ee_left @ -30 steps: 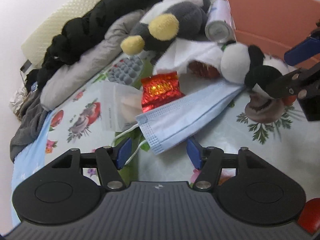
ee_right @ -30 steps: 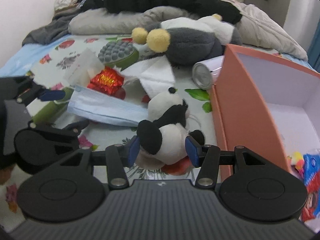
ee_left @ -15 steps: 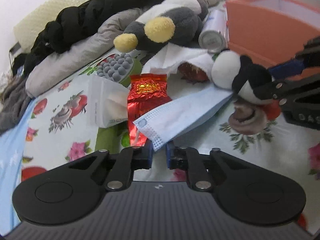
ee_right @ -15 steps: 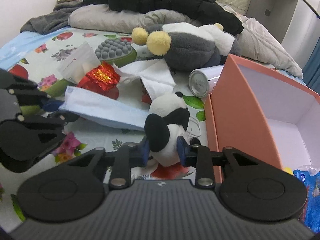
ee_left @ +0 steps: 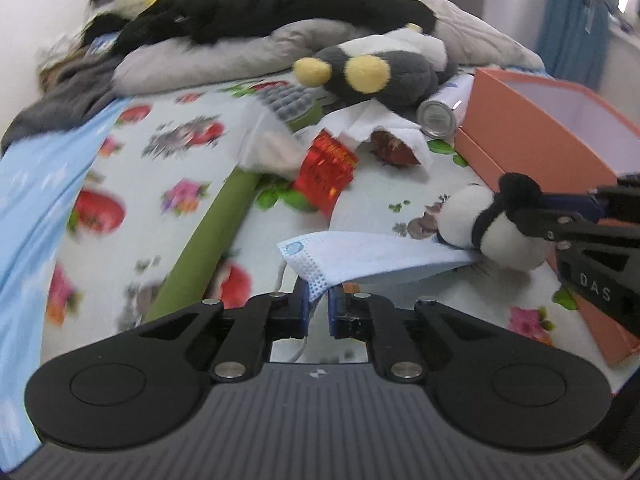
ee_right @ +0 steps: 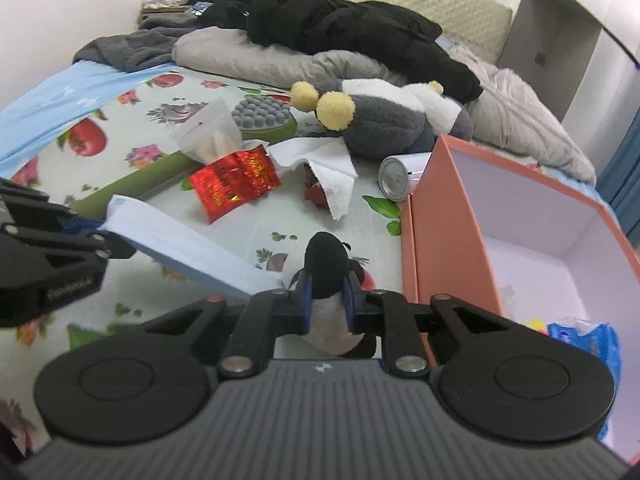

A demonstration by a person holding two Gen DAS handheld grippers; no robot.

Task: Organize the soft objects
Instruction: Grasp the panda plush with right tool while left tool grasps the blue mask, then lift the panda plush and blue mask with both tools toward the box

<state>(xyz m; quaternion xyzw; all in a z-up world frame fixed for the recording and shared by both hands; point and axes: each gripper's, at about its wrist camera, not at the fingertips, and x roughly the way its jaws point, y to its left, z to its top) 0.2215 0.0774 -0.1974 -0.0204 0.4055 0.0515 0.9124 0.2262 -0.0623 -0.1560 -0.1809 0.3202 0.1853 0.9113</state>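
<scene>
A light blue face mask (ee_left: 372,258) hangs off the flowered bedsheet, with my left gripper (ee_left: 318,308) shut on its near corner. The same mask (ee_right: 180,248) stretches across the right wrist view from the left gripper (ee_right: 98,236) toward the panda. A small black-and-white panda plush (ee_right: 325,256) sits between the blue pads of my right gripper (ee_right: 326,300). Those jaws are closing and press on its sides. In the left wrist view the panda (ee_left: 468,220) is held at the right by that gripper (ee_left: 560,210), with the mask's far end under it.
An open orange box (ee_right: 444,216) stands to the right with blue packets inside. Further back lie a grey plush with yellow ends (ee_right: 380,120), a metal can (ee_right: 396,178), white tissue (ee_right: 320,160), a red foil packet (ee_right: 234,178), a green massage brush (ee_right: 264,118) and piled bedding.
My left jaws closed on the mask's corner and raised it off the sheet. My right jaws narrowed onto the panda and lifted it. Both hands shifted toward the box.
</scene>
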